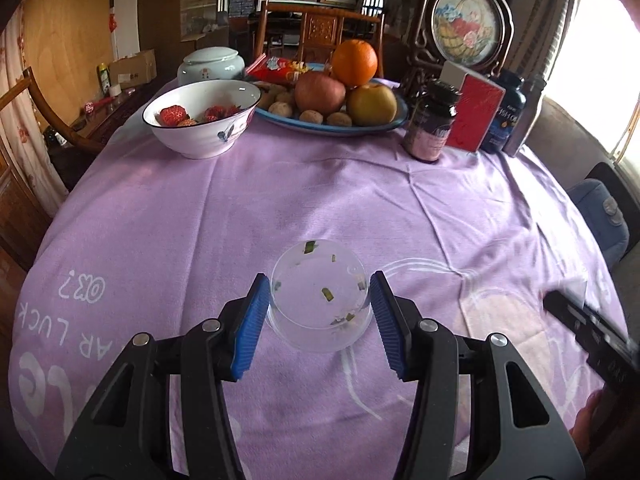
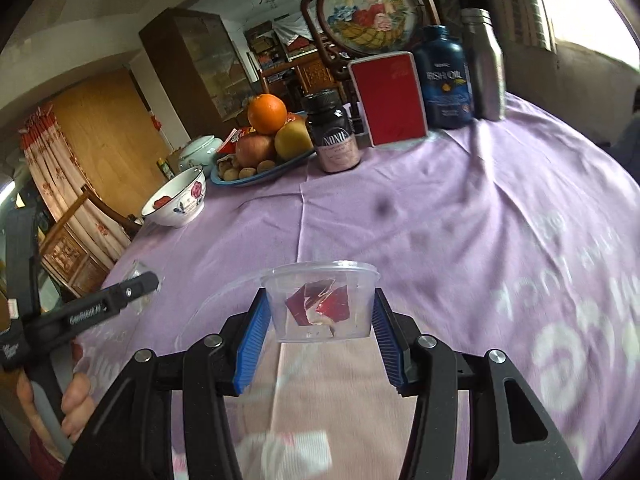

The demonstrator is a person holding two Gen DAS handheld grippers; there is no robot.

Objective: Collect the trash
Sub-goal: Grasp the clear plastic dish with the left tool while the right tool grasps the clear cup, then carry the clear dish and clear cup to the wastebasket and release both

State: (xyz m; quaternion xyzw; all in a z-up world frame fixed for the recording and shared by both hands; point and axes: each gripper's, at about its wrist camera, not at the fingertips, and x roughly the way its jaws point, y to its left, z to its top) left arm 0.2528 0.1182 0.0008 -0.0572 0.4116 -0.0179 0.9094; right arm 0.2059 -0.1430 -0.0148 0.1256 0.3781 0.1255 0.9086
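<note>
In the left wrist view my left gripper [image 1: 320, 280] is shut on a clear plastic cup [image 1: 316, 320] with small green scraps [image 1: 327, 294] stuck inside. Its wider rim faces the camera, just above the purple tablecloth [image 1: 280, 200]. In the right wrist view my right gripper [image 2: 321, 296] is shut on a second clear cup [image 2: 356, 320], held upright above the cloth, with red peel pieces [image 2: 320, 304] in it. The right gripper [image 1: 588, 332] shows blurred at the right edge of the left view. The left gripper [image 2: 120, 296] and the hand [image 2: 76, 400] holding it show at the left of the right view.
At the far side stand a white bowl [image 1: 224, 136] of strawberries, a blue plate [image 1: 360, 128] of fruit and nuts, a lidded jar [image 1: 210, 64], a dark bottle [image 1: 430, 120], a red box [image 1: 476, 116], a blue bottle [image 2: 444, 76], a metal bottle [image 2: 486, 64] and a framed picture [image 1: 466, 28]. Wooden chairs ring the table.
</note>
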